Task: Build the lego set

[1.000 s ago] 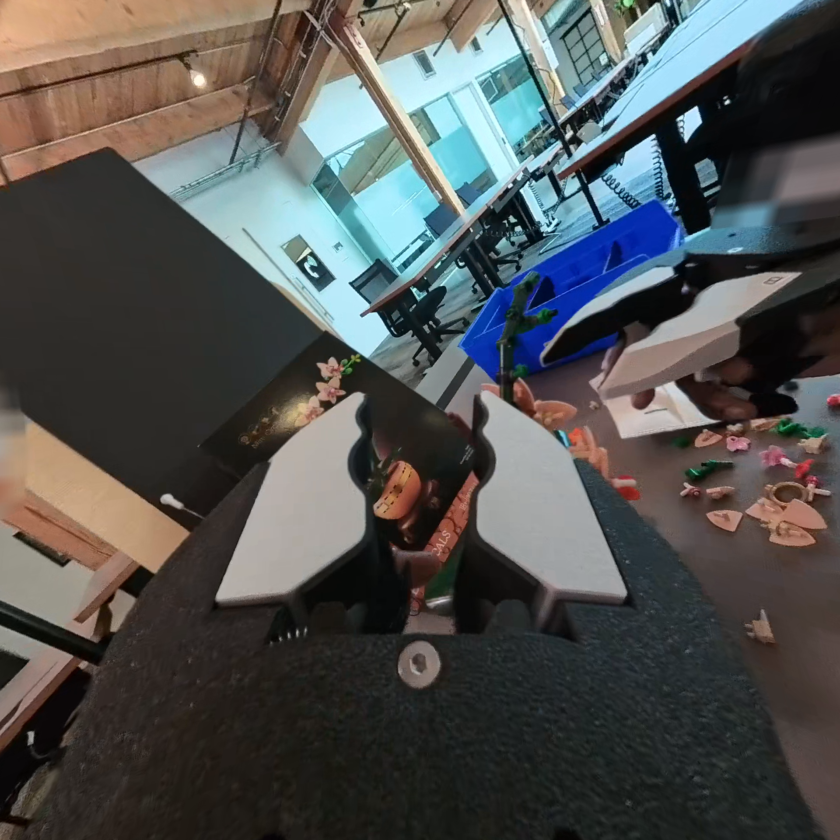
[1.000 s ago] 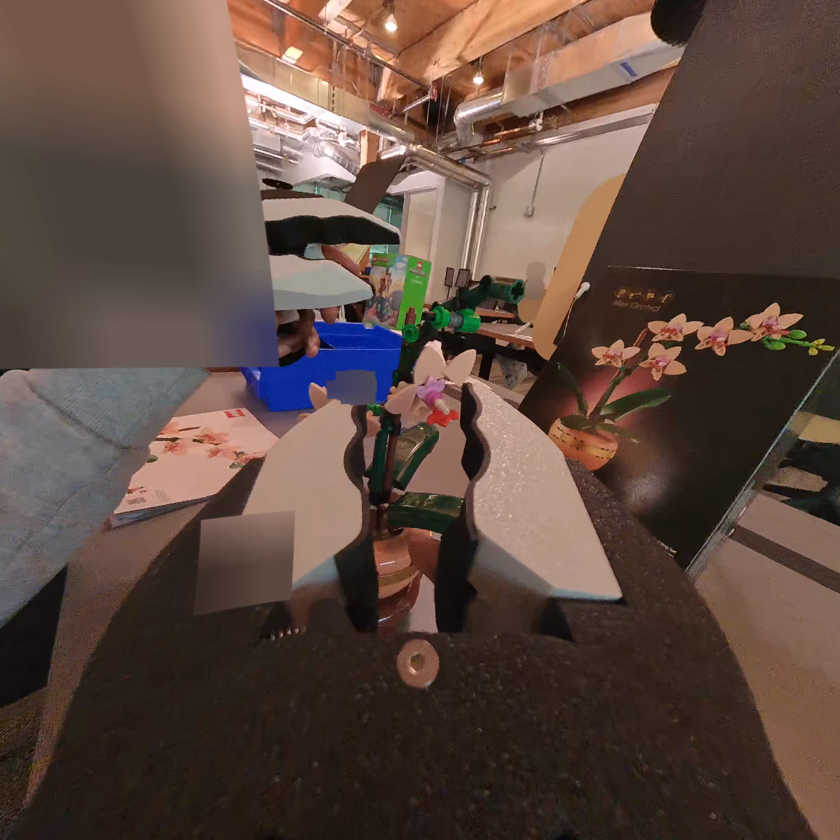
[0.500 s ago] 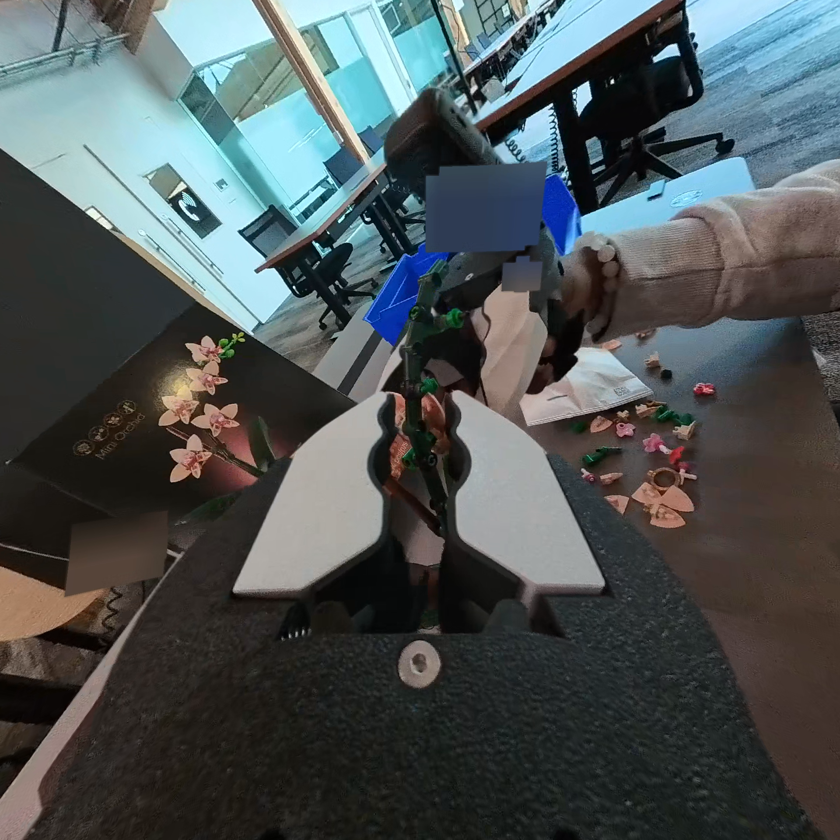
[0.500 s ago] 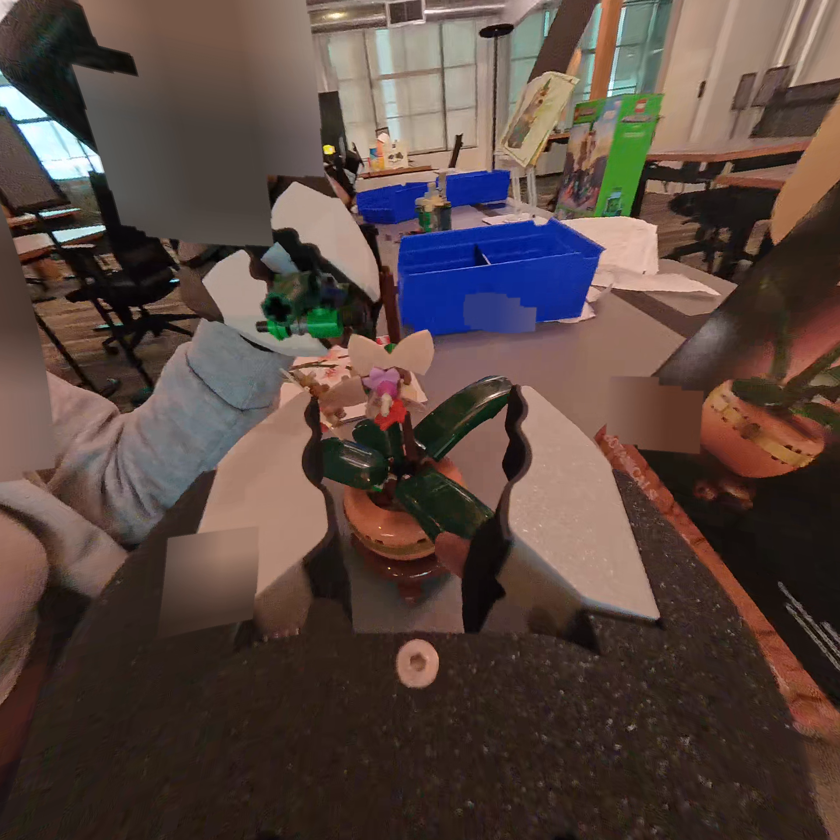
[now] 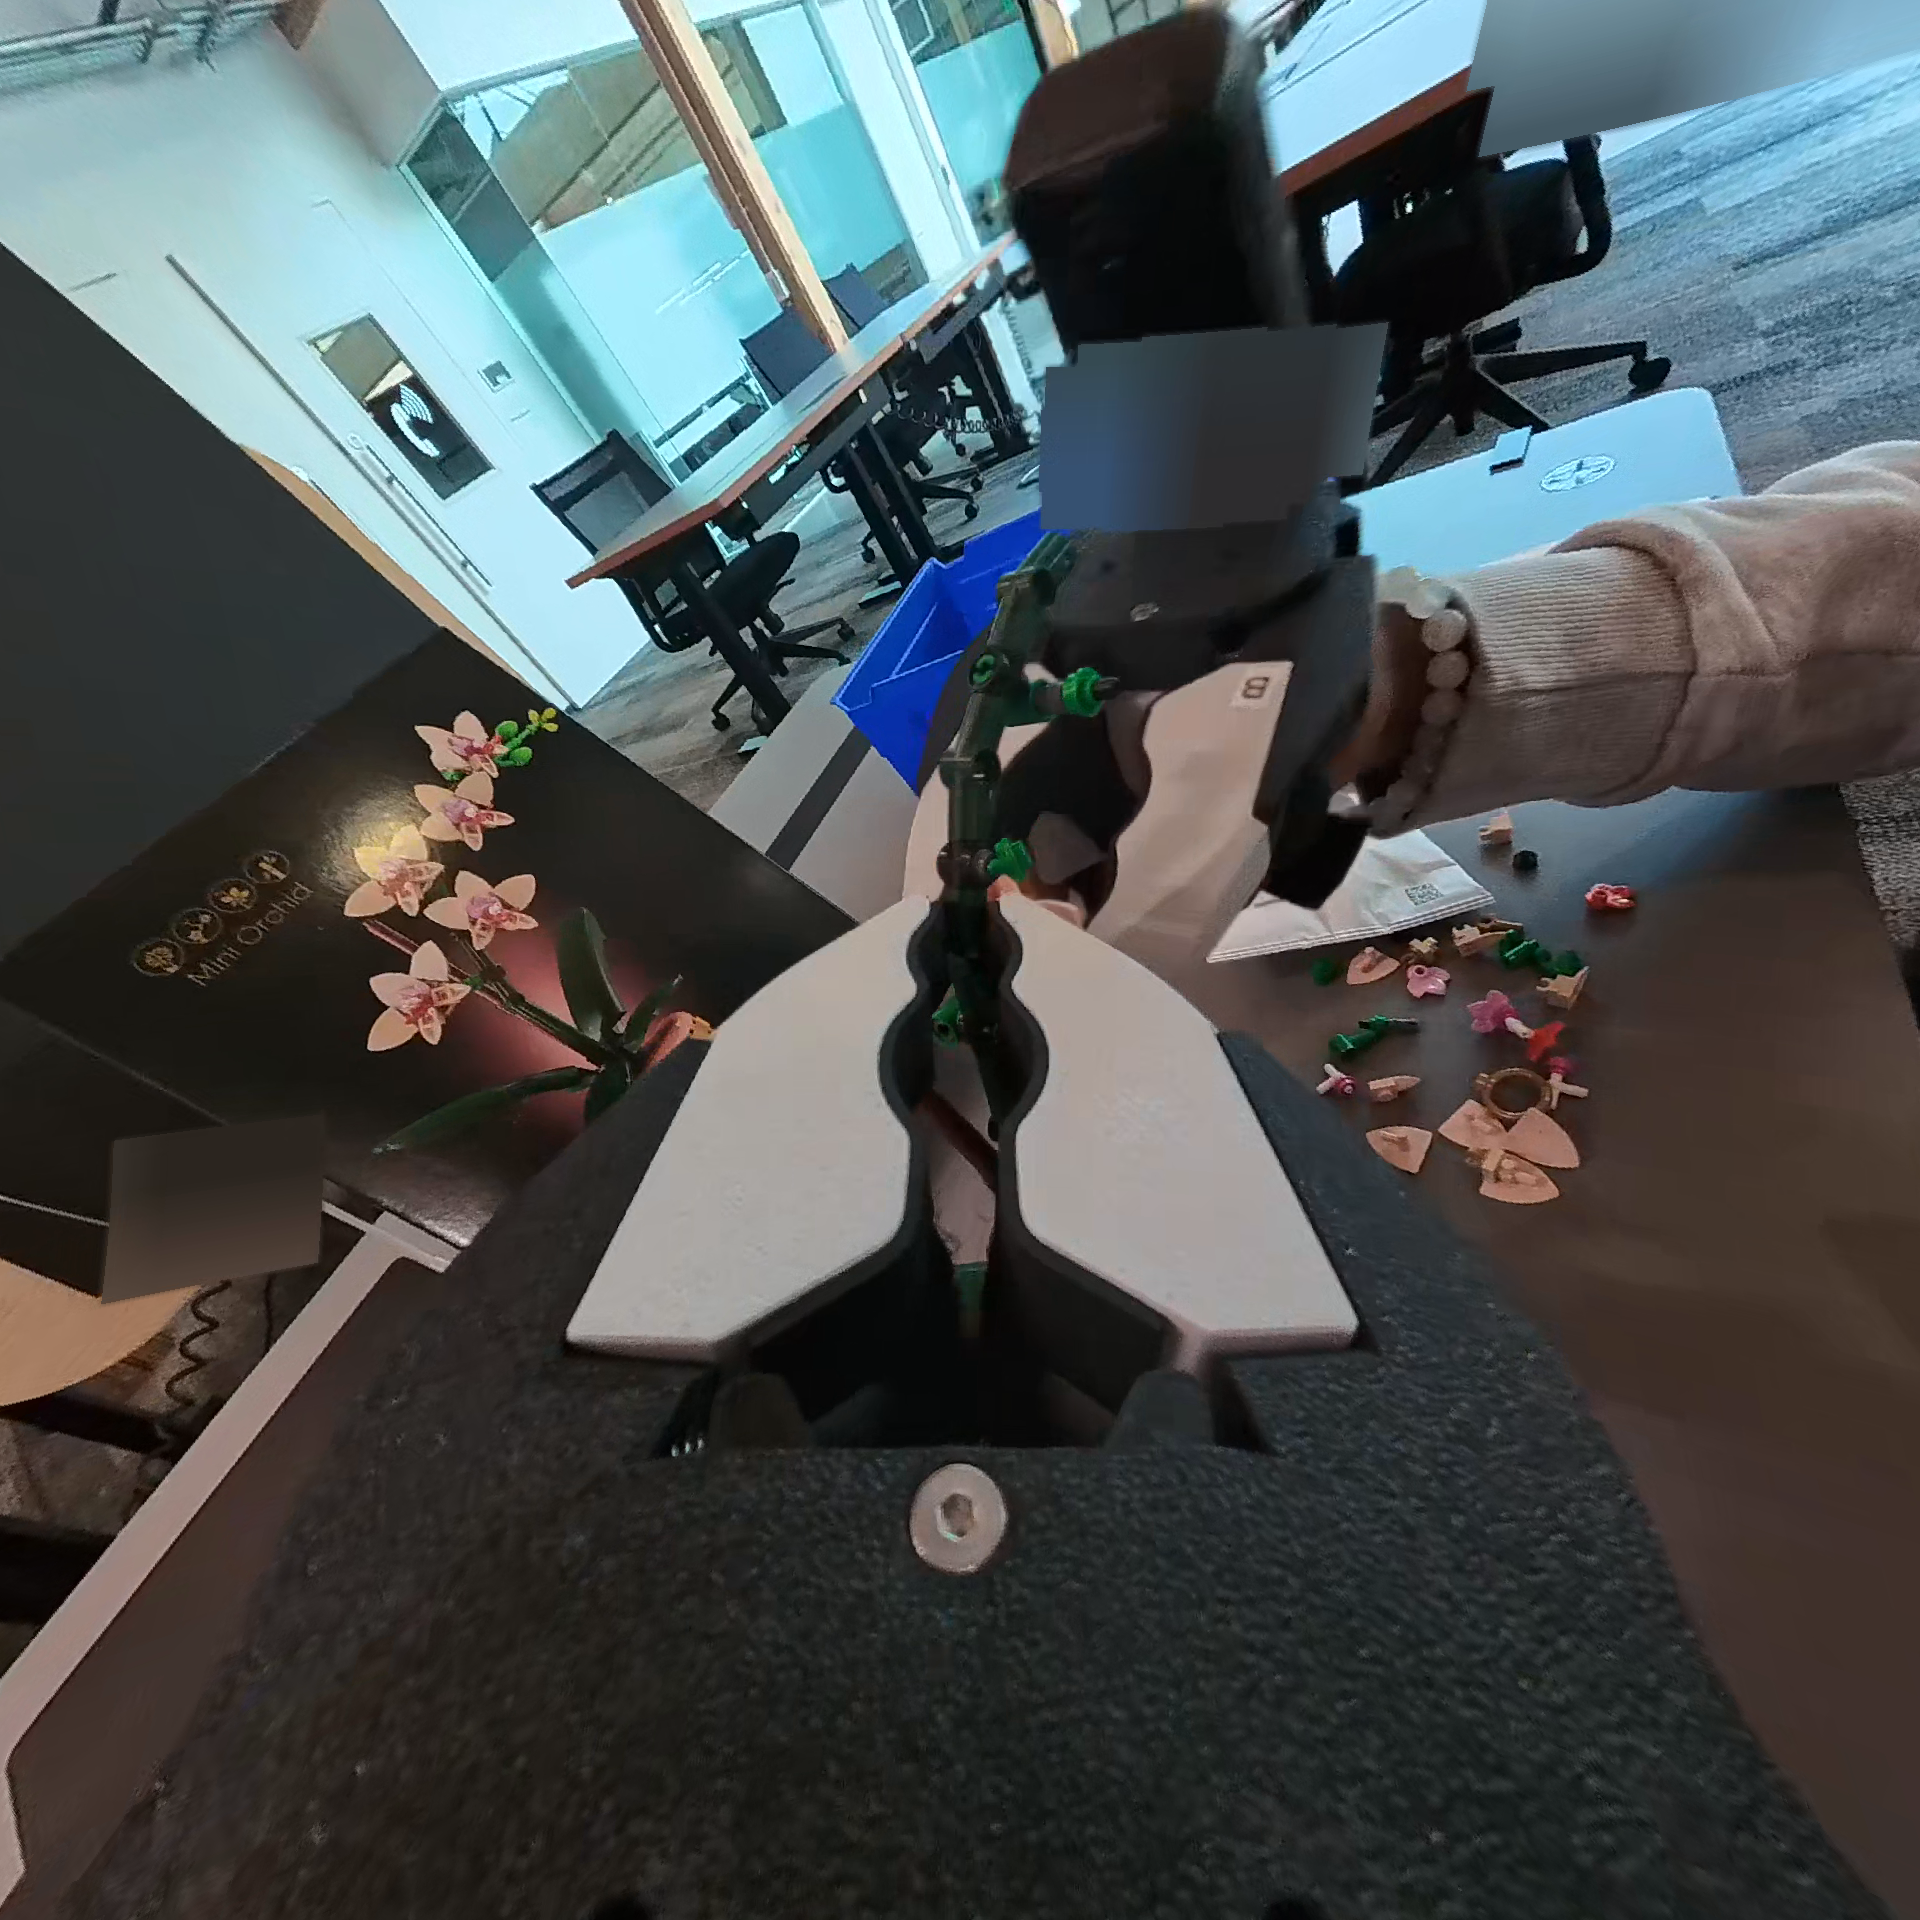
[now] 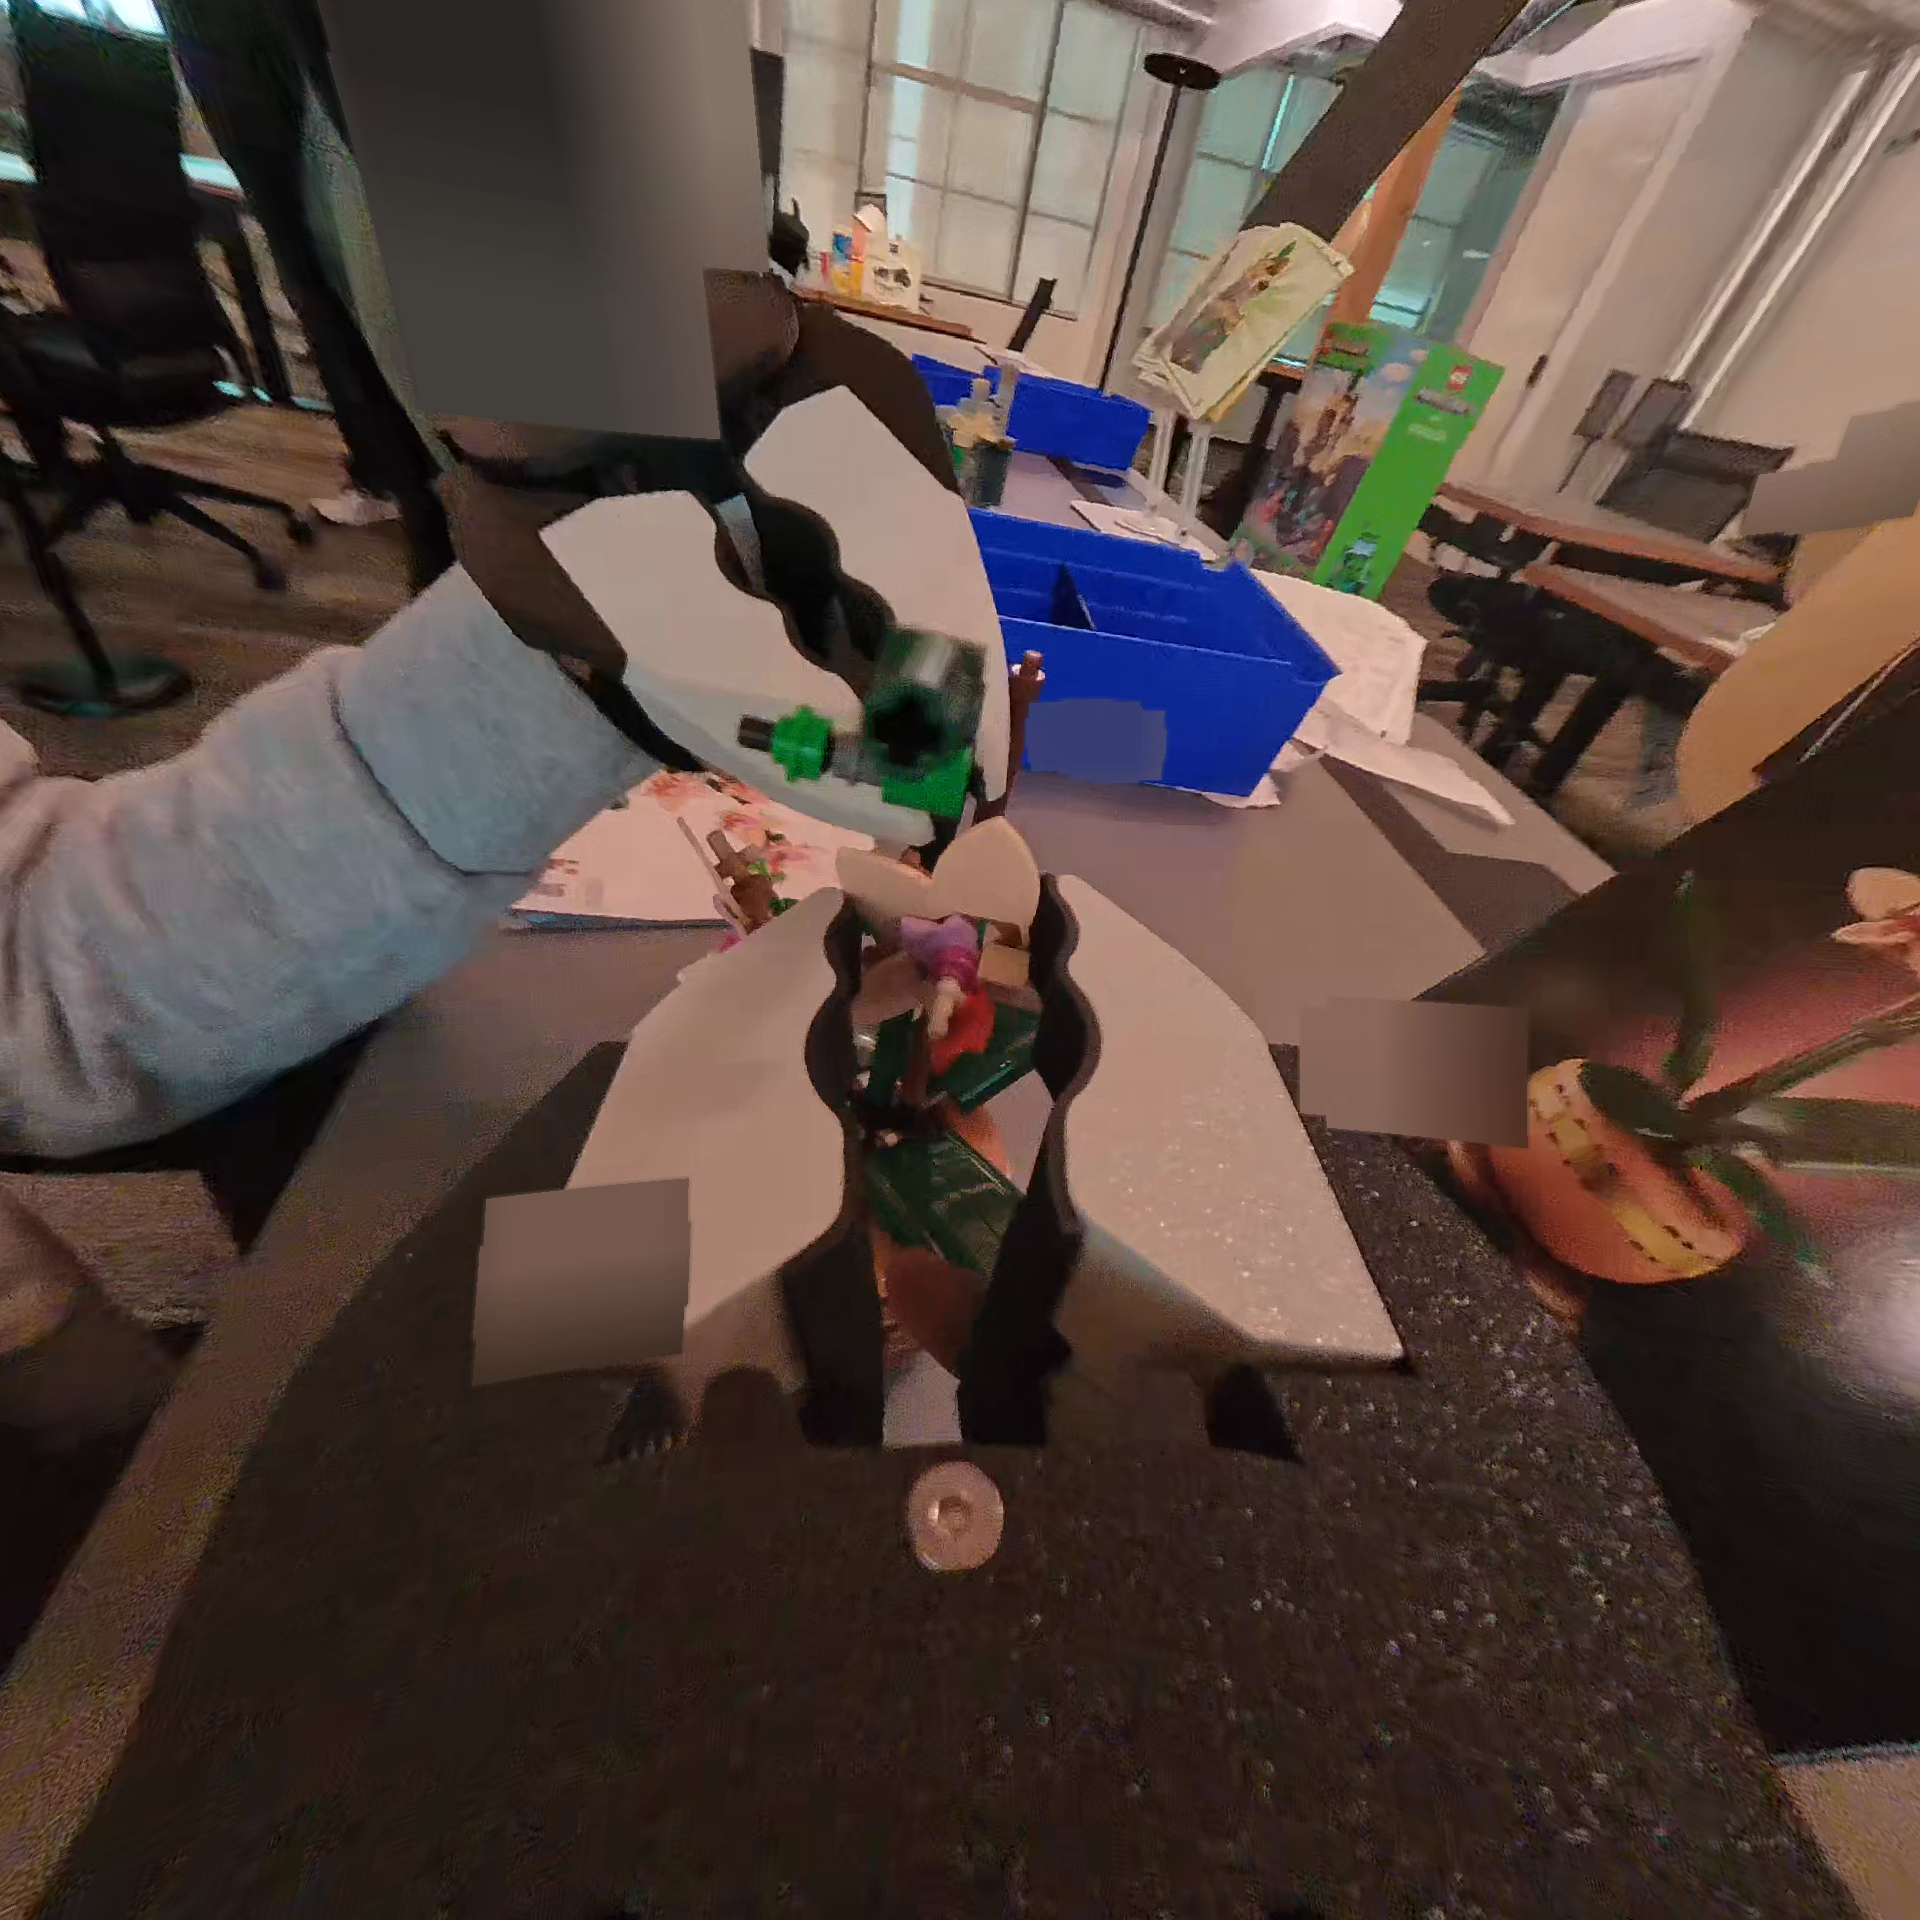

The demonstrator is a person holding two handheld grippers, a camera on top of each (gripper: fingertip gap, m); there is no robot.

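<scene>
Here left gripper jaws clench the green stem; right gripper jaws grasp the lettered-box orchid model.

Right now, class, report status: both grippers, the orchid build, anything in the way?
Left gripper shut on green stem. Right gripper closed around the potted orchid, flower at its tips. Loose petals on table, clear of the work.

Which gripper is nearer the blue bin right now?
Hard to call. Both grippers work at the orchid model on the near side of the blue bin: left gripper on the green stem, right gripper around the pot.
</scene>
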